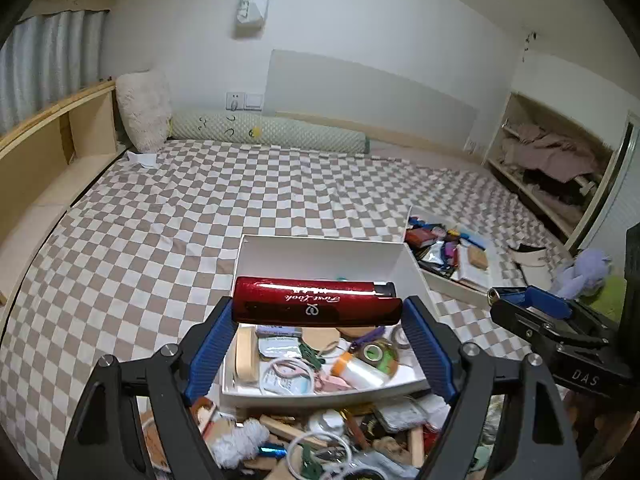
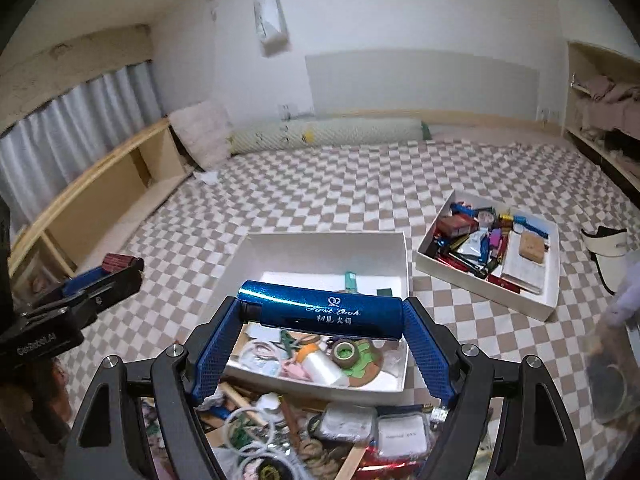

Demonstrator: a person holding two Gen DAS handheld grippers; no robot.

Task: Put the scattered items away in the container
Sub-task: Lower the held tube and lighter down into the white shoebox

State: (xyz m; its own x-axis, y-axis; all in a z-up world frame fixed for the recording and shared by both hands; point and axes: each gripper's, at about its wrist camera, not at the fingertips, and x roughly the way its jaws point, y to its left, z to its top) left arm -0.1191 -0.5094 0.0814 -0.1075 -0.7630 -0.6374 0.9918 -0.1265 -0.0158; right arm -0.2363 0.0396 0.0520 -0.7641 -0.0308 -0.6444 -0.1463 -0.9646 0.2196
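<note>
My left gripper (image 1: 318, 312) is shut on a red lighter (image 1: 316, 306), held crosswise by its ends above the near white box (image 1: 320, 250). My right gripper (image 2: 322, 316) is shut on a blue lighter (image 2: 320, 314), gripped the same way over that near white box (image 2: 324, 240), which holds tape, a small bottle and other small items. A second white box (image 2: 550, 296) with several lighters and packets lies on the bed to the right. Scattered items (image 2: 304, 432) are piled just below both grippers.
Everything rests on a checkered bedspread (image 1: 180, 216). A long green bolster (image 1: 272, 132) and a fluffy pillow (image 1: 142, 110) lie at the head. Wooden shelving (image 1: 48, 148) runs along the left. A white visor (image 2: 608, 244) and a purple plush (image 1: 584, 272) lie at the right.
</note>
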